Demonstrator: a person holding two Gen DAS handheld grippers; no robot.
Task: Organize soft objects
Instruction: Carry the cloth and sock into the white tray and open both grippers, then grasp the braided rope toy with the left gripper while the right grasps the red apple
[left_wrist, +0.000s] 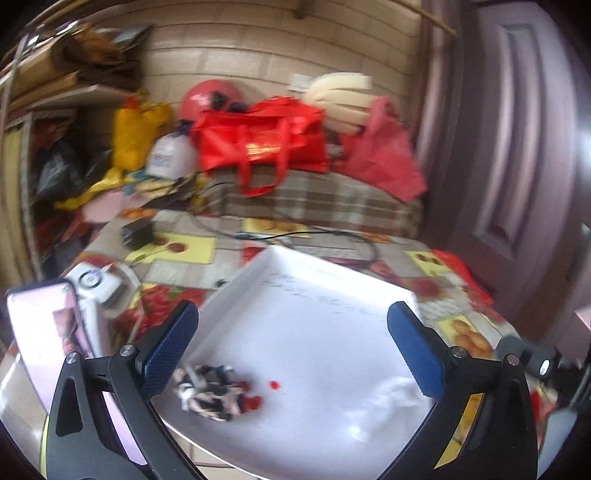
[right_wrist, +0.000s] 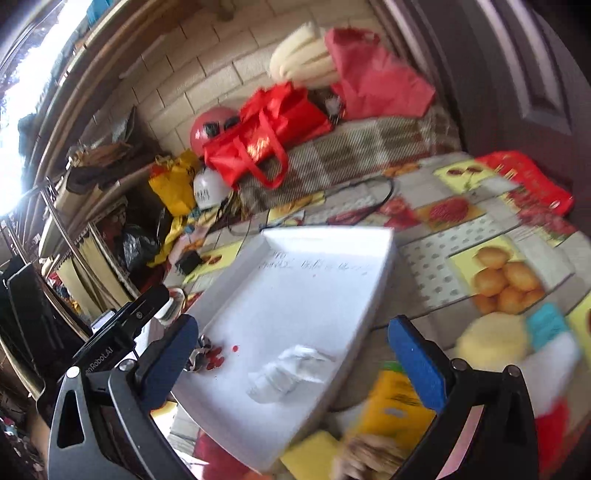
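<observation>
Both grippers stand wide apart with nothing between the blue pads. In the left wrist view the left gripper hangs over the lower middle of the frame above a shallow white tray that sits on the tabletop with its fruit-patterned cover. Inside the tray, near the lower left pad, lies a black-and-white patterned cloth bundle with small red bits beside it, and toward the lower right pad lies a crumpled white cloth, well apart from the patterned one.

In the right wrist view the right gripper sits at the lower middle, with the white tray running from centre to lower left. The white cloth rests in the tray's near part; the patterned bundle shows partly behind the left pad. To the lower right, outside the tray, blurred soft things crowd the tabletop: a pale yellow fluffy piece, a teal piece and a yellow packet. A red tote bag stands at the upper centre by the brick wall
</observation>
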